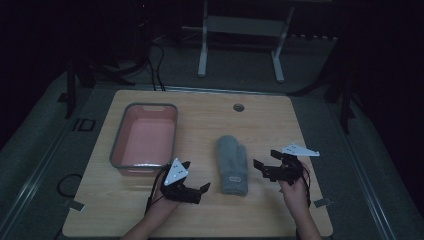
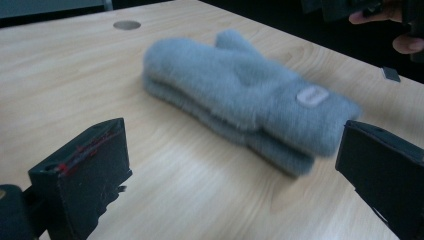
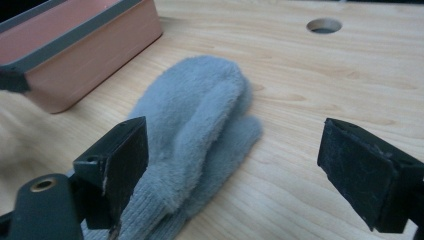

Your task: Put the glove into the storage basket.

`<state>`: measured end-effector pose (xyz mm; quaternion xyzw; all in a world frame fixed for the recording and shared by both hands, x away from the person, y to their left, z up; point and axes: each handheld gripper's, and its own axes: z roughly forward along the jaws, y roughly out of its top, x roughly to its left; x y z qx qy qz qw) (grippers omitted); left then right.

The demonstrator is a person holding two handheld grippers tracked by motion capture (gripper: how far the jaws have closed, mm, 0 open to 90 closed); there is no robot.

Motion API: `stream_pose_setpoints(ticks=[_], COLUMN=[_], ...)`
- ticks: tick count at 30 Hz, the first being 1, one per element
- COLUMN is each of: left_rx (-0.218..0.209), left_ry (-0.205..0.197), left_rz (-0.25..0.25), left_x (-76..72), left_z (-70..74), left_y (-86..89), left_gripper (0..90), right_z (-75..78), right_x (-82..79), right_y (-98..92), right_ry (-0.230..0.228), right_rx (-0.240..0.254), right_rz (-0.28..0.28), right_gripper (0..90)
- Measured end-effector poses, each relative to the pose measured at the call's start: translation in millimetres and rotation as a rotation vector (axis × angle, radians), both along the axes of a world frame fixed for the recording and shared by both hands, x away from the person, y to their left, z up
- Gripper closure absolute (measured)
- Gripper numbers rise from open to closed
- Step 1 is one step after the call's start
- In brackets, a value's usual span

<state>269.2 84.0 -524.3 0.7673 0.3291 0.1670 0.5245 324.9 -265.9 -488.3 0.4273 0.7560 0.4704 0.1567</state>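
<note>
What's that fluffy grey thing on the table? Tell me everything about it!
It looks like a pair of grey mittens, one stacked on the other, fuzzy like fleece with ribbed knit cuffs. A small pale label sits near the top cuff. They lie flat on the wooden table, cuffs toward the person, thumbs on the right. The pink tub sits to their left, apart. The left gripper and right gripper are open on either side, not touching them.

Light: dim, the room's edges near black.
Floor (image 1: 45,145): grey (cables trail across it).
Furniture: white-legged frame (image 1: 240,35) beyond the wooden table (image 1: 270,125).
</note>
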Motion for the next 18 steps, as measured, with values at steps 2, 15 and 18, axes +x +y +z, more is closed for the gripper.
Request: stream_pose_setpoints(ticks=[2, 15, 18], left_rx=[0.013, 0.026, 0.030], left_ry=[0.012, 0.159, 0.207], left_rz=[-0.007, 0.020, 0.022], left_x=[8.1, 64.9, 76.4], left_z=[7.1, 5.2, -0.5], left_y=[-8.5, -47.3, -55.4], left_gripper=[1.1, 4.6, 4.7], right_z=[2.7, -20.6, -31.6], right_x=[2.6, 26.6, 27.7], right_y=[2.3, 44.3, 46.7], right_ry=[0.017, 0.110, 0.159], right_rx=[0.003, -0.023, 0.006], right_rz=[-0.004, 0.014, 0.016], right_gripper=[11.8, 39.5, 40.9])
